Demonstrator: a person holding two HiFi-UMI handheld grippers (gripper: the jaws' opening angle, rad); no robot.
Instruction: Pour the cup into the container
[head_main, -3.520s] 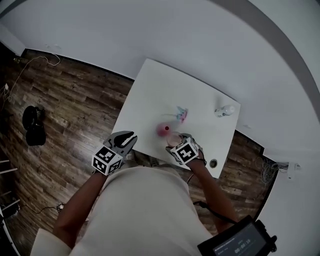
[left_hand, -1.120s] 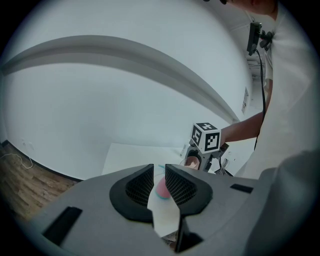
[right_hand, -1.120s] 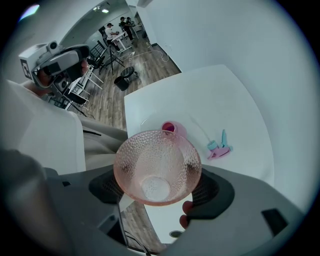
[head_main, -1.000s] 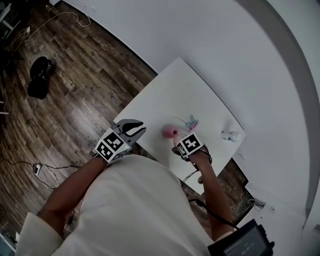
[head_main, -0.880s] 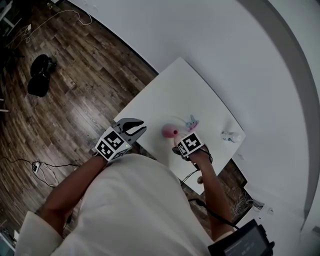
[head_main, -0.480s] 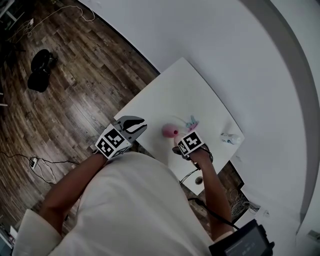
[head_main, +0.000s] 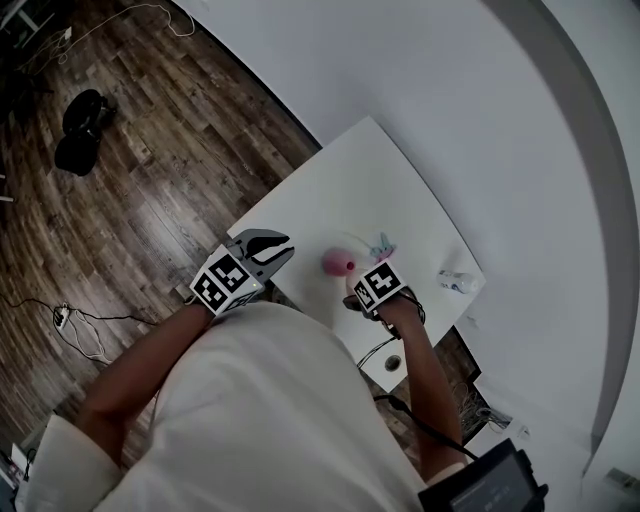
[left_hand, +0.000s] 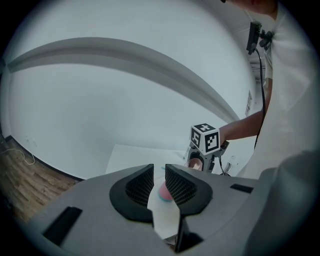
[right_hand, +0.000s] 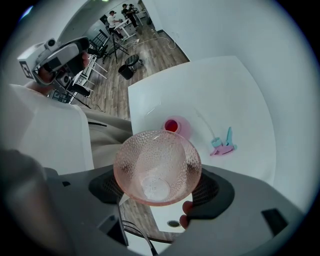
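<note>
Right tongs (right_hand: 160, 186): pinching the cup (right_hand: 156, 161) by its sides, low in the frame of the right gripper view, with its mouth facing the camera.
Cup: pink dimpled glass, showing a clear base (whether any liquid is sitting in it, I cannot tell).
Container (right_hand: 173, 125): standing on the white tabletop (right_hand: 220, 90) just above the cup in the frame, holding something red.
Left tongs (left_hand: 159, 175): standing narrowly apart, gripping nothing, hovering by the tabletop's lower-left edge in the head view.
Blue-and-pink plastic piece (right_hand: 223, 144): lying right of the container, apart from it.
Small bottle (head_main: 455, 282): lying near the tabletop's right corner in the head view.
</note>
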